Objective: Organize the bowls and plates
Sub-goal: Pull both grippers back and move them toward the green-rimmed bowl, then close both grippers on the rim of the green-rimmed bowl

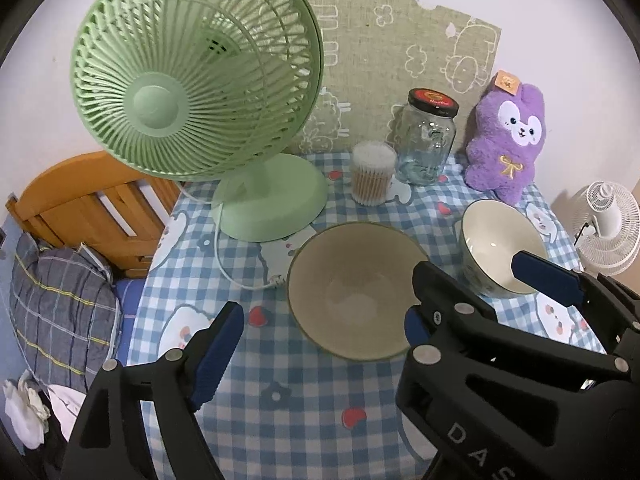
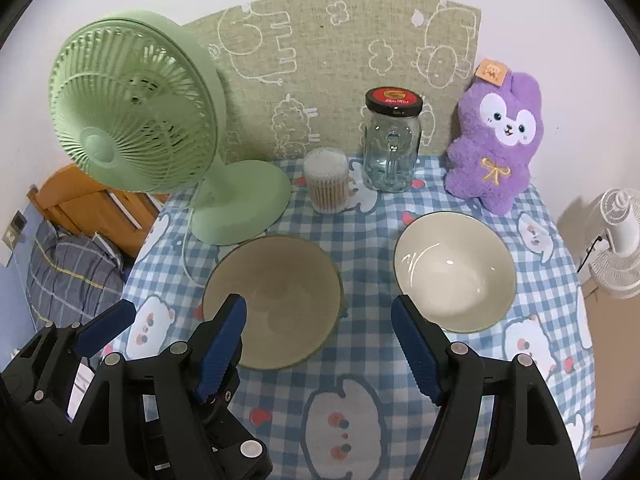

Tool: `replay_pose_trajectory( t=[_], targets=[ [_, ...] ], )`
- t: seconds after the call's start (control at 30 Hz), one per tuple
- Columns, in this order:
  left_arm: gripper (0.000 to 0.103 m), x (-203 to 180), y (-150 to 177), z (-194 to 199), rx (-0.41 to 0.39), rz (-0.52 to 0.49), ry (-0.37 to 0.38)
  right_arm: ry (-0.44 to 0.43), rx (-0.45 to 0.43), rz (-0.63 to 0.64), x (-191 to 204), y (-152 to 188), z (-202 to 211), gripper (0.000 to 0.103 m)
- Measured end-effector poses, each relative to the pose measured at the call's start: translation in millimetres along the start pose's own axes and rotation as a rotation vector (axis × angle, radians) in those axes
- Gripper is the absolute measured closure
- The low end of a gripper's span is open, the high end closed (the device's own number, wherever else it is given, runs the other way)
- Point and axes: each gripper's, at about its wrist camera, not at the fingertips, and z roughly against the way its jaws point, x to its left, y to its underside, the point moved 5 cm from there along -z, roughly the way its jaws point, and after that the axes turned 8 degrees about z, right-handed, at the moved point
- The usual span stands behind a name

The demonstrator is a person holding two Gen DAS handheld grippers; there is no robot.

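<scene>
A wide beige bowl with a green rim point(image 1: 354, 292) point(image 2: 272, 300) sits on the blue checked tablecloth point(image 1: 280, 392) point(image 2: 368, 248). A smaller cream bowl with a patterned outside point(image 1: 500, 246) point(image 2: 454, 270) stands to its right. My left gripper point(image 1: 320, 344) is open and empty, hovering just in front of the beige bowl. My right gripper point(image 2: 320, 344) is open and empty, hovering over the cloth between the two bowls. The right gripper also shows in the left wrist view point(image 1: 480, 276), in front of the cream bowl.
A green desk fan point(image 1: 200, 92) point(image 2: 140, 120) stands at the back left with its cord on the cloth. A tub of cotton swabs point(image 2: 326, 180), a glass jar point(image 2: 392, 144) and a purple plush point(image 2: 496, 136) line the back. A bed lies left, a white fan point(image 2: 616, 240) right.
</scene>
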Motion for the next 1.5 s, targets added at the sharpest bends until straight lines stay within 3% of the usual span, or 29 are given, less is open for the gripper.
replay_pose_trajectory(
  t=[1.03, 1.43, 1.5],
  targets=[
    [0.015, 13, 5, -98, 0.161, 0.043, -0.018, -0.066, 0.151, 0.022, -9, 11, -99, 0.025],
    [0.049, 20, 9, -116, 0.209, 0.074, -0.027, -0.025, 0.155, 0.051, -14, 11, -111, 0.026],
    [0.055, 21, 10, -117, 0.213, 0.078, -0.021, -0.022, 0.156, 0.059, -13, 10, -112, 0.030]
  ],
)
